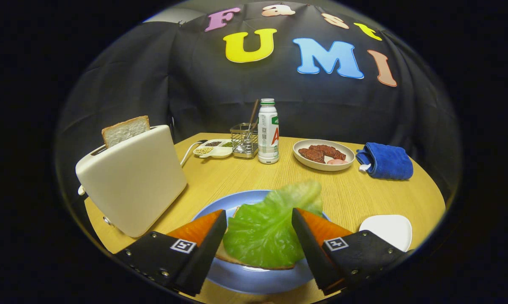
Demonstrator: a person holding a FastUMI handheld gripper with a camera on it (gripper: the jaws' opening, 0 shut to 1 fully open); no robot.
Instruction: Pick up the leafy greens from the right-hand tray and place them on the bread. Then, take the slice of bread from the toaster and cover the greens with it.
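Nearest, the gripper (259,236) stands wide apart with nothing held, its fingers on either side of the leafy greens (267,223). The greens lie spread over the bread (228,257) on the blue plate (254,278), so they already rest where the task wants them; only a thin brown edge of that bread shows under the leaf. The leaf looks light, soft and floppy, likely to slide or curl if nudged, so anything set on it should come down flat and gently.

To the near right, a white tray (387,230) sits close to the desk (220,177) edge. To the left stands the toaster (131,179), tilted in this view, with a slice of bread (125,130) sticking up out of its slot. That slice looks light, fairly stiff but crumbly; the exposed top is the place to pinch, across its flat faces, and lifting straight up should avoid the slot walls.

Open desk lies between toaster and plate, giving room to carry across. Farther back are a bottle (268,131), a wire caddy (244,140), a divided dish (214,148), a plate of meat (323,155) and a blue cloth (385,161), all well apart from that path.
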